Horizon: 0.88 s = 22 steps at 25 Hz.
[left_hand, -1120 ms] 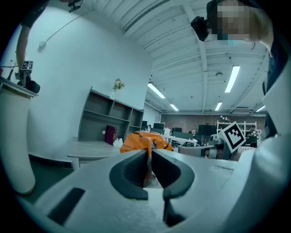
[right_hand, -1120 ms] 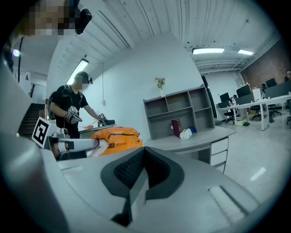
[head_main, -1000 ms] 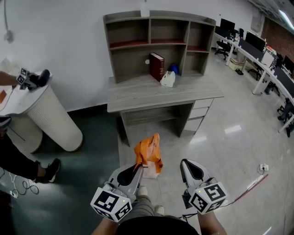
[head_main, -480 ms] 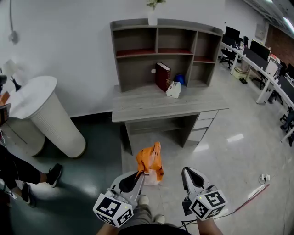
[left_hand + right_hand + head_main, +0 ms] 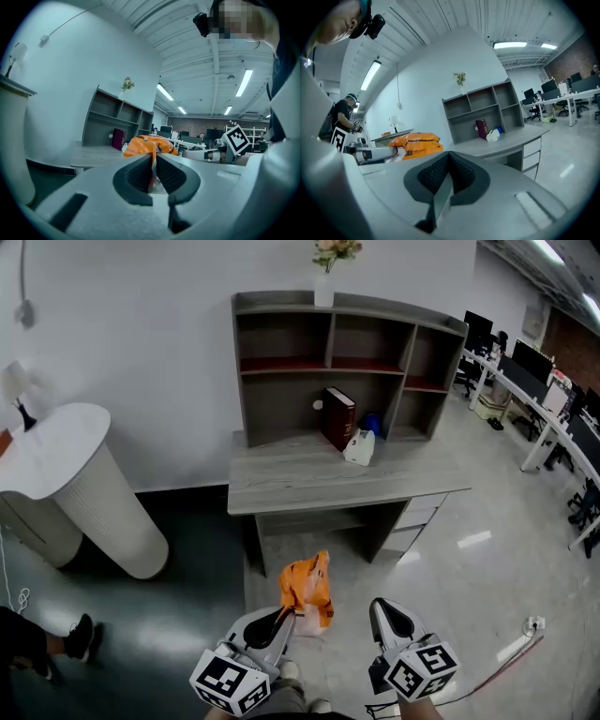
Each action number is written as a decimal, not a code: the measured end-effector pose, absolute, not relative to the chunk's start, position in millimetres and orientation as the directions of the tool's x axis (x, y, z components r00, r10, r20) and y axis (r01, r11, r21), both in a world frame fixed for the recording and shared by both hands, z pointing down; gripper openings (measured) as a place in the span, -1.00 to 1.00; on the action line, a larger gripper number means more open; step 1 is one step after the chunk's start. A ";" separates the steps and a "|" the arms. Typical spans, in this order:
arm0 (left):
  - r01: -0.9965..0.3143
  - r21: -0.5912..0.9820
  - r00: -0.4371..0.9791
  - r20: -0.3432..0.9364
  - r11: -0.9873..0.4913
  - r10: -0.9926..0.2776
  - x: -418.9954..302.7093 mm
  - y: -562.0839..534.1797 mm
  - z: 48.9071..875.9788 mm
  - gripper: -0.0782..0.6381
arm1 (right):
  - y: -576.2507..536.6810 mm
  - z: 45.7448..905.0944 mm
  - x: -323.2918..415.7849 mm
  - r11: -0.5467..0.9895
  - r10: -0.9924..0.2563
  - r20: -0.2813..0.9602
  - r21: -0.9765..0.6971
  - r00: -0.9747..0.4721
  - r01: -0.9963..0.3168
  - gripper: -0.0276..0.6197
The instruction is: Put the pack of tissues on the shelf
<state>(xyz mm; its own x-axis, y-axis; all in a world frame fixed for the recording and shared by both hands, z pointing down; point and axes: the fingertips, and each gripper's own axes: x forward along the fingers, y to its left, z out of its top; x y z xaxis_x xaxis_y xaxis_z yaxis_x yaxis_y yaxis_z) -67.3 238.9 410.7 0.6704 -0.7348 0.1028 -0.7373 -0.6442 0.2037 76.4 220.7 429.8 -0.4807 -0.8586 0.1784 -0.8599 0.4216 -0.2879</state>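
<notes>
An orange pack of tissues (image 5: 307, 589) hangs in the air in front of me, low in the head view. My left gripper (image 5: 286, 616) is shut on the plastic edge of the tissue pack (image 5: 151, 145). In the right gripper view the tissue pack (image 5: 416, 143) shows at the left. My right gripper (image 5: 387, 605) is shut with nothing in it, just right of the pack. The grey shelf unit (image 5: 348, 367) stands on a grey desk (image 5: 337, 474) ahead, against the white wall.
A dark red book (image 5: 338, 418), a white object (image 5: 359, 448) and a blue object (image 5: 373, 423) sit in the lower shelf bay. A vase of flowers (image 5: 325, 268) tops the shelf. A white cylindrical table (image 5: 80, 484) stands left. Office desks with monitors (image 5: 530, 367) line the right.
The view has drawn closer to the desk and tilted up, so the flowers on top now show. The person at the left has mostly left the view. Both grippers keep their hold and pose.
</notes>
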 end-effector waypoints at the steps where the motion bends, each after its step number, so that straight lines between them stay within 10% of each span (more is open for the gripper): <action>1: -0.735 0.204 0.672 0.101 -0.646 -0.733 -68.0 233.2 411.3 -0.77 | 214.2 430.7 74.7 0.421 -0.859 0.180 -0.287 -0.480 -0.861 -0.91; 22: -0.704 0.158 0.707 0.060 -0.692 -0.705 -111.1 129.7 402.5 -0.77 | 102.8 423.0 14.2 0.426 -0.854 0.178 -0.300 -0.489 -0.854 -0.91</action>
